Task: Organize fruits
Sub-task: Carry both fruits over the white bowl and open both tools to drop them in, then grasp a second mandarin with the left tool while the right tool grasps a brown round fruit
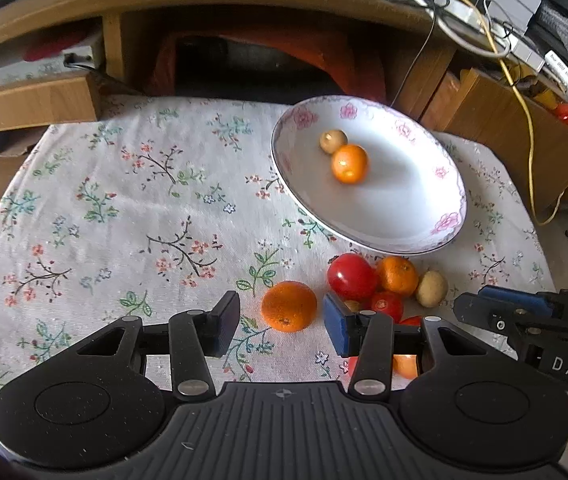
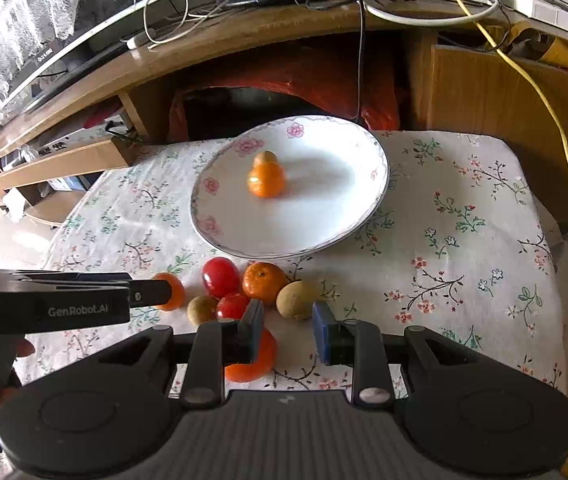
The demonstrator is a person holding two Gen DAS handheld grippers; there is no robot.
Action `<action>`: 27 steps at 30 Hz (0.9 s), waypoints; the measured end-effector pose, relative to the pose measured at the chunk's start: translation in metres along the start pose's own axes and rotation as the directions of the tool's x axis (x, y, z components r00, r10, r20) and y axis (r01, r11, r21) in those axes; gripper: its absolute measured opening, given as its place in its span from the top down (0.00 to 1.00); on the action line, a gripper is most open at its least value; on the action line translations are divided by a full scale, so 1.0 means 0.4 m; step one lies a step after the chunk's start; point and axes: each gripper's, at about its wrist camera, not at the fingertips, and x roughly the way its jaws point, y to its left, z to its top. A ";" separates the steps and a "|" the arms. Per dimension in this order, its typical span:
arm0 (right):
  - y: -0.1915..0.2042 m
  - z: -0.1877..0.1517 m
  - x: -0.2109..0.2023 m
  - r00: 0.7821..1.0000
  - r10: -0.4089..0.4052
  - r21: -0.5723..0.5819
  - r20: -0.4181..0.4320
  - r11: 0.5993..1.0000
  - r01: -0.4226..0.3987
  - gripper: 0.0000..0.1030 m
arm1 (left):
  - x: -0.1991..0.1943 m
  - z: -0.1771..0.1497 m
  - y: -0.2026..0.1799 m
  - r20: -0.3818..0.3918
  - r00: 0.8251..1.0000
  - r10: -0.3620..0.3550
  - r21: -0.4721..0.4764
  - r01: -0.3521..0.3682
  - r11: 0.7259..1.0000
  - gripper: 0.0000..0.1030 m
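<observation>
Left wrist view: we see the left gripper (image 1: 282, 322) with its fingers spread wide, a mandarin (image 1: 289, 306) lying on the floral tablecloth (image 1: 124, 208) in the gap between them, touched by neither pad. Just to its right sits the loose cluster: a large red tomato (image 1: 351, 276), a second mandarin (image 1: 398, 275) behind it, a smaller red tomato (image 1: 387, 305) in front, and a brownish round fruit (image 1: 431, 289) at the right end. Beyond them stands the white plate (image 1: 436, 200) with a pink flower rim, holding an orange fruit (image 1: 349, 163) touching a small tan fruit (image 1: 333, 141). From the right wrist view, we see the right gripper (image 2: 287, 332) likewise released and holding nothing, hanging over the near edge of the cluster, with another orange fruit (image 2: 254, 364) partly hidden under its left finger and a small brown fruit (image 2: 202, 309) beside the tomatoes.
</observation>
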 end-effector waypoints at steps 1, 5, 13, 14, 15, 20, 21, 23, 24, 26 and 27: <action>-0.002 0.002 0.005 1.000 0.000 0.002 -0.005 1.000 0.000 0.72 | 0.006 0.001 -0.001 -0.003 1.000 0.002 0.002 -0.002 1.000 0.48; -0.010 0.009 0.017 1.000 0.008 0.014 -0.015 1.000 -0.008 0.72 | 0.025 0.009 -0.004 -0.014 1.000 0.004 -0.004 -0.004 1.000 0.48; -0.019 0.020 0.035 0.999 0.023 0.032 -0.031 0.999 -0.022 0.72 | 0.058 0.009 -0.002 -0.036 0.999 0.024 -0.009 -0.025 1.000 0.51; -0.018 0.019 0.037 0.999 0.023 0.030 -0.033 0.999 -0.022 0.72 | 0.059 0.009 -0.001 -0.036 0.999 0.026 -0.011 -0.026 1.000 0.52; -0.017 0.019 0.039 0.999 0.022 0.027 -0.035 0.999 -0.021 0.72 | 0.059 0.009 0.000 -0.035 0.999 0.029 -0.011 -0.029 1.000 0.54; -0.017 0.021 0.052 0.999 0.029 0.036 -0.044 0.999 -0.027 0.72 | 0.061 0.007 -0.001 -0.031 0.999 0.045 0.002 -0.045 0.999 0.61; -0.017 0.022 0.056 0.998 0.032 0.037 -0.047 0.999 -0.030 0.72 | 0.061 0.006 -0.001 -0.029 0.999 0.045 0.004 -0.045 0.999 0.61; -0.015 0.023 0.066 0.998 0.032 0.033 -0.053 0.999 -0.030 0.72 | 0.061 0.004 -0.002 -0.028 0.999 0.047 0.013 -0.046 0.999 0.61; -0.013 0.024 0.070 0.998 0.025 0.030 -0.054 0.999 -0.024 0.72 | 0.061 0.004 -0.003 -0.028 0.999 0.047 0.012 -0.046 0.999 0.61; -0.013 0.027 0.078 0.999 0.008 0.017 -0.052 1.000 -0.007 0.70 | 0.062 0.004 -0.002 -0.029 0.999 0.045 0.015 -0.044 0.999 0.61; -0.014 0.029 0.081 0.999 0.002 0.014 -0.051 1.000 -0.001 0.70 | 0.062 0.005 -0.001 -0.029 0.999 0.044 0.016 -0.044 0.999 0.60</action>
